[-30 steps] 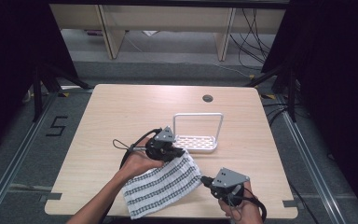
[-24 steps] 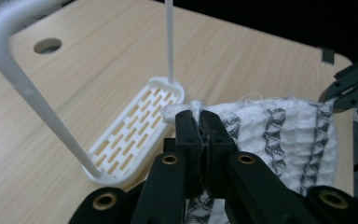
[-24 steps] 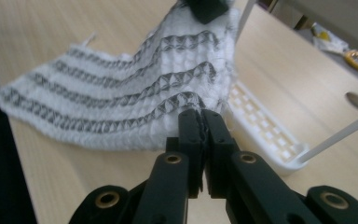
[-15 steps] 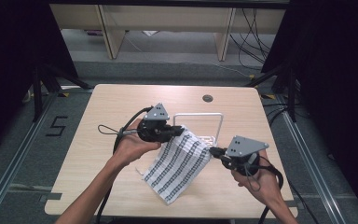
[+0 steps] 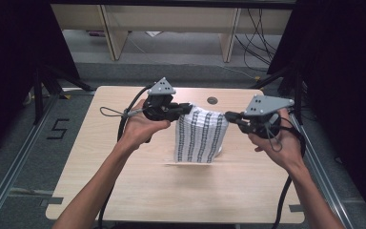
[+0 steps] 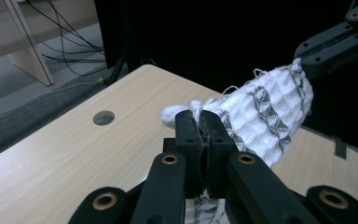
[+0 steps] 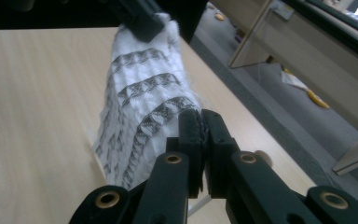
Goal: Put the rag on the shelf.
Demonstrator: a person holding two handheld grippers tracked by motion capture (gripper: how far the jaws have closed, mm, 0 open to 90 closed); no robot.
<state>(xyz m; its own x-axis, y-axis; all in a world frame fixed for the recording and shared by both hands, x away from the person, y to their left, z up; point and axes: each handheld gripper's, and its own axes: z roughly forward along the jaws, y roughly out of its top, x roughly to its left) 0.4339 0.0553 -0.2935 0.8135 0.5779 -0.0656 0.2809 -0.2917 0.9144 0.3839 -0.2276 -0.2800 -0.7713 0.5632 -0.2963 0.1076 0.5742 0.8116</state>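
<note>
A white cloth with dark checked stripes (image 5: pixel 200 136) hangs above the wooden table (image 5: pixel 124 191), held by its two top corners. My left gripper (image 5: pixel 186 109) is shut on the left corner, and my right gripper (image 5: pixel 228 115) is shut on the right one. In the left gripper view the jaws (image 6: pixel 202 126) pinch a bunched corner, and the cloth (image 6: pixel 261 121) runs off to the other gripper (image 6: pixel 307 65). In the right gripper view the jaws (image 7: pixel 202 123) clamp the cloth's edge (image 7: pixel 144 102), with the left gripper (image 7: pixel 144 23) at the far end.
A round hole (image 5: pixel 212 100) sits near the table's far edge. A thin pale edge (image 5: pixel 186 163) lies on the table at the cloth's foot. Dark stands flank the table, and cables and wooden shelf legs lie on the floor beyond.
Both hands have risen and moved apart, lifting the cloth off the table. It lay spread flat near the front edge; now it hangs upright, covering the white rack behind.
</note>
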